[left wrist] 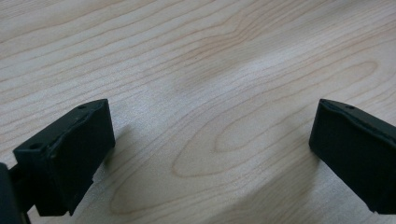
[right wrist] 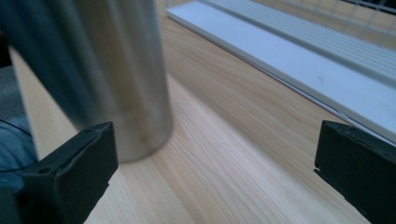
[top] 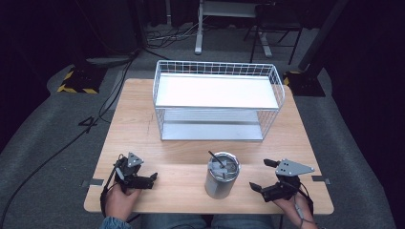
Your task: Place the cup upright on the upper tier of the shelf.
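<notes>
A dark room with a grey floor surrounds a light wooden desk (top: 143, 124). A white wire rack (top: 217, 100) stands at the back of it. A shiny metal cup (top: 221, 175) with a dark stick inside stands near the front edge, between both hands. The left hand-held gripper (top: 152, 177) lies low on the desk, jaws wide apart, holding nothing. The right hand-held gripper (top: 262, 174) points toward the cup, jaws also wide apart and holding nothing. I can read no writing anywhere.
</notes>
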Demonstrator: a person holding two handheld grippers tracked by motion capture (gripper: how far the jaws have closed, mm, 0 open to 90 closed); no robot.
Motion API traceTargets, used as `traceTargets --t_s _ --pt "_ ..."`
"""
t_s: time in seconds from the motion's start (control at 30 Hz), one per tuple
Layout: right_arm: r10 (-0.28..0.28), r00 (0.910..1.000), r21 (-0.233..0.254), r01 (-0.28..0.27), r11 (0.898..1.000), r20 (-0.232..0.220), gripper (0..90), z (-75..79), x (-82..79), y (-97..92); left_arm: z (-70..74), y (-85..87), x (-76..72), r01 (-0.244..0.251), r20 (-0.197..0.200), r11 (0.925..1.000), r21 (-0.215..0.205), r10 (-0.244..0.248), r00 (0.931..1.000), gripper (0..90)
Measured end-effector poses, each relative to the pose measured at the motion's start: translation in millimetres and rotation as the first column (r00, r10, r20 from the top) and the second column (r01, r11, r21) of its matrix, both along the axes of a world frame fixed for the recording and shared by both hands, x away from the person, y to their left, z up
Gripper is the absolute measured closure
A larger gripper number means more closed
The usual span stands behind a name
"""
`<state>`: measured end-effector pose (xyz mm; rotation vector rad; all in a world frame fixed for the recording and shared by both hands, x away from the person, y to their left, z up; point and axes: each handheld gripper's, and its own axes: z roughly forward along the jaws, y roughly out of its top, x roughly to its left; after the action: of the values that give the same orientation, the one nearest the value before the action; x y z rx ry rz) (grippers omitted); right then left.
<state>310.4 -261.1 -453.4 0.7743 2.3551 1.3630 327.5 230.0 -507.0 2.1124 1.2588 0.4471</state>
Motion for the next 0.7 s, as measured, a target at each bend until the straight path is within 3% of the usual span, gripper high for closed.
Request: traceTargets --t_s 0.3,0.7 --pt "0.108 0.9941 0.059 -0.109 0.992 0.008 0.0 15.5 -12.0 28.1 -0.1 -0.2 0.2 -0.001 0.001 1.0 -0.001 0.001 1.0 0.5" --pt "0.194 0.9808 0.084 -0.195 0.977 0.013 0.0 16.6 -5.1 59.6 0.0 0.4 -3.6 0.0 0.002 1.0 0.003 0.0 1.0 0.6"
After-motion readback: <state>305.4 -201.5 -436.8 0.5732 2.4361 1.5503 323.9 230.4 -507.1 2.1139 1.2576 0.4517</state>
